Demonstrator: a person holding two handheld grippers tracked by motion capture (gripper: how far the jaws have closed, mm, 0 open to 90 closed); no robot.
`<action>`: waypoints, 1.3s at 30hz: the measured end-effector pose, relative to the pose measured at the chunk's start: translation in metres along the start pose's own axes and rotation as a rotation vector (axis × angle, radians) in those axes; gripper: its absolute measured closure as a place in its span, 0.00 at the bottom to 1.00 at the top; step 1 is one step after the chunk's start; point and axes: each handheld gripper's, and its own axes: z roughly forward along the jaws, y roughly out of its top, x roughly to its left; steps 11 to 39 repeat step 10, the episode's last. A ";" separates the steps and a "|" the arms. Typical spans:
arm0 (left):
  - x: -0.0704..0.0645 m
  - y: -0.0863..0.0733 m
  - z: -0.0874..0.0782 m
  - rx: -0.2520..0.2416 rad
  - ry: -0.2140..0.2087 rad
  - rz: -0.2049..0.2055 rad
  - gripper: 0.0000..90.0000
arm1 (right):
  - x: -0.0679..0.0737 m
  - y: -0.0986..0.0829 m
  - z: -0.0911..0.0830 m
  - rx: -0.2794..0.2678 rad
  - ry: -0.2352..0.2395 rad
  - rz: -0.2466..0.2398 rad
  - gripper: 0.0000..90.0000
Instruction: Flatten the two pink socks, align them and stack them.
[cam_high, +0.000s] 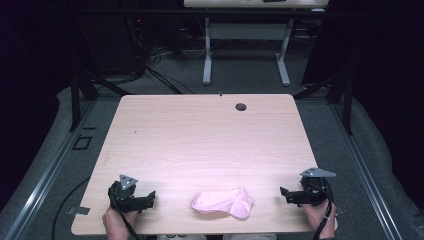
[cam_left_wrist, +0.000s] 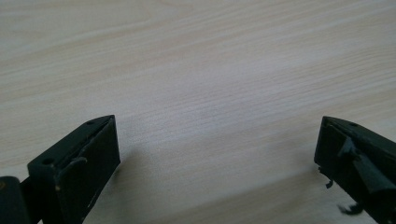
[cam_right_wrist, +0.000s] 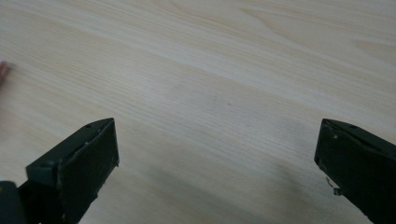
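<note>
The pink sock (cam_high: 223, 203) lies limp on the surface (cam_high: 200, 135) between the left gripper (cam_high: 148, 197) and right gripper (cam_high: 286, 193), both jaws spread and empty; it looks light, soft and floppy, best pinched at its nearer ends.

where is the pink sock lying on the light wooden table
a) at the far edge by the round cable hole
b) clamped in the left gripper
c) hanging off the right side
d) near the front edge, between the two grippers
d: the pink fabric sock lies flat near the front edge of the light wooden table, between the left gripper and the right gripper, touching neither, both with jaws spread.
</note>
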 end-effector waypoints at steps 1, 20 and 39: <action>0.000 0.000 0.001 -0.008 -0.003 -0.001 0.00 | -0.003 -0.002 0.004 -0.003 0.000 0.006 0.00; 0.005 0.004 0.006 -0.017 -0.019 0.005 0.00 | -0.006 -0.009 0.017 -0.026 -0.055 -0.010 0.00; 0.005 0.004 0.006 -0.017 -0.019 0.005 0.00 | -0.006 -0.009 0.017 -0.026 -0.055 -0.010 0.00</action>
